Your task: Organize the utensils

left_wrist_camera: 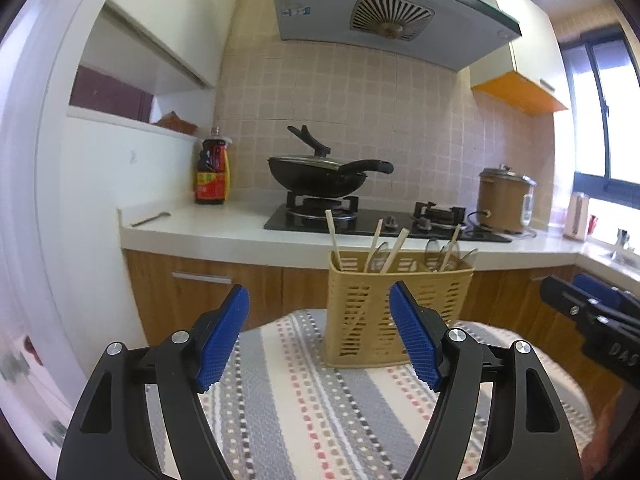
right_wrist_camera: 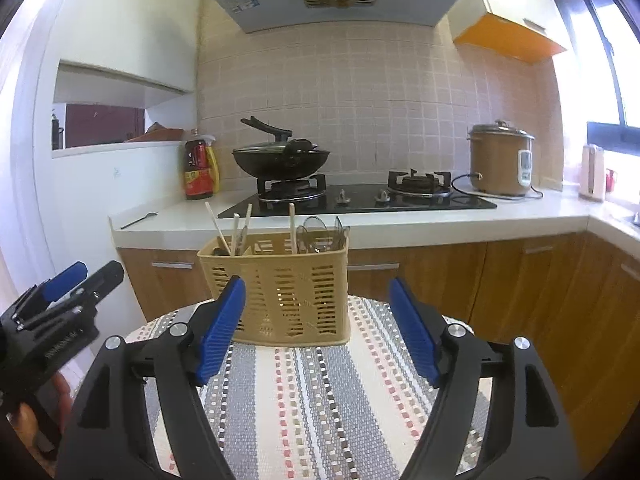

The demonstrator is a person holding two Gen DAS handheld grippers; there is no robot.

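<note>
A tan slotted utensil basket (left_wrist_camera: 380, 312) (right_wrist_camera: 280, 288) stands on a striped placemat (left_wrist_camera: 312, 408) (right_wrist_camera: 320, 404). Several wooden chopsticks (left_wrist_camera: 334, 240) (right_wrist_camera: 218, 224) and clear-looking spoons (left_wrist_camera: 444, 250) (right_wrist_camera: 320, 232) stick up out of it. My left gripper (left_wrist_camera: 320, 332) is open just short of the basket, with nothing between its blue pads. My right gripper (right_wrist_camera: 318, 326) is open too, its left pad in front of the basket's near corner and its jaws empty. Each gripper shows at the edge of the other's view: the right gripper (left_wrist_camera: 592, 320) and the left gripper (right_wrist_camera: 60, 292).
Behind runs a white counter (left_wrist_camera: 208, 224) with a black hob (right_wrist_camera: 360, 200), a lidded wok (left_wrist_camera: 320, 176), a sauce bottle (left_wrist_camera: 212, 174), a brown rice cooker (right_wrist_camera: 502, 160) and a lone utensil (right_wrist_camera: 138, 220) near its left end. Wooden cabinets (right_wrist_camera: 520, 280) stand below.
</note>
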